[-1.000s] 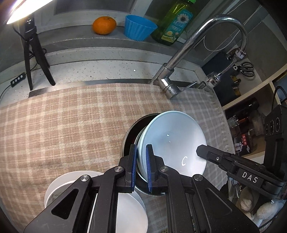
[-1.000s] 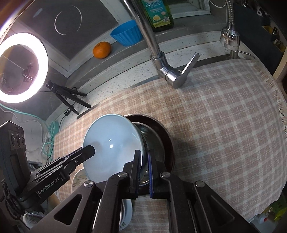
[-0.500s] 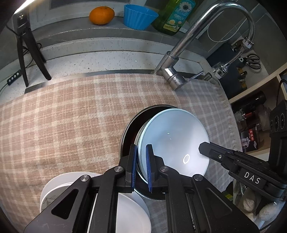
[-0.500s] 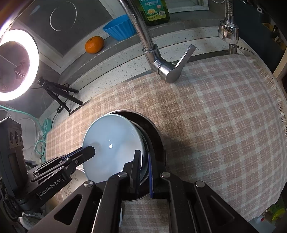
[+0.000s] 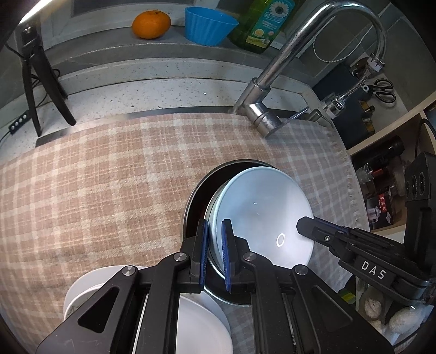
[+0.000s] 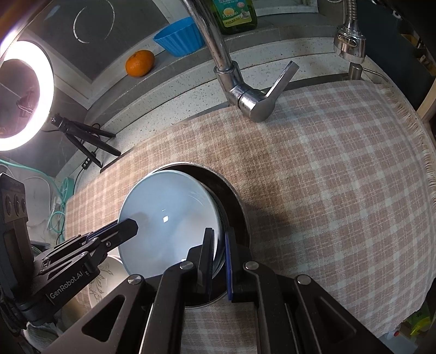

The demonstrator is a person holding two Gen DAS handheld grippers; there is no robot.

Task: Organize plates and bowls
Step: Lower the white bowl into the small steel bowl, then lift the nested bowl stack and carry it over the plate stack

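Observation:
A pale blue bowl (image 5: 261,209) (image 6: 169,215) hangs tilted over a dark metal bowl (image 5: 194,196) (image 6: 237,198) that stands on the checked cloth. My left gripper (image 5: 214,231) is shut on the blue bowl's near left rim, one pad inside and one outside. My right gripper (image 6: 218,239) is shut on the opposite rim in the same way. Each gripper also shows in the other's view: the right gripper (image 5: 305,226) and the left gripper (image 6: 130,226). The dark bowl's inside is mostly hidden.
White plates (image 5: 201,326) are stacked at the near left, one with a leaf pattern (image 6: 100,283). A steel faucet (image 5: 261,119) (image 6: 245,100) rises behind the cloth. An orange (image 5: 151,23), a blue cup (image 5: 208,26) and a green bottle (image 5: 261,24) stand on the back ledge.
Both grippers keep their hold on the pale blue bowl. The bowl has drifted slightly further over the dark bowl; otherwise little differs.

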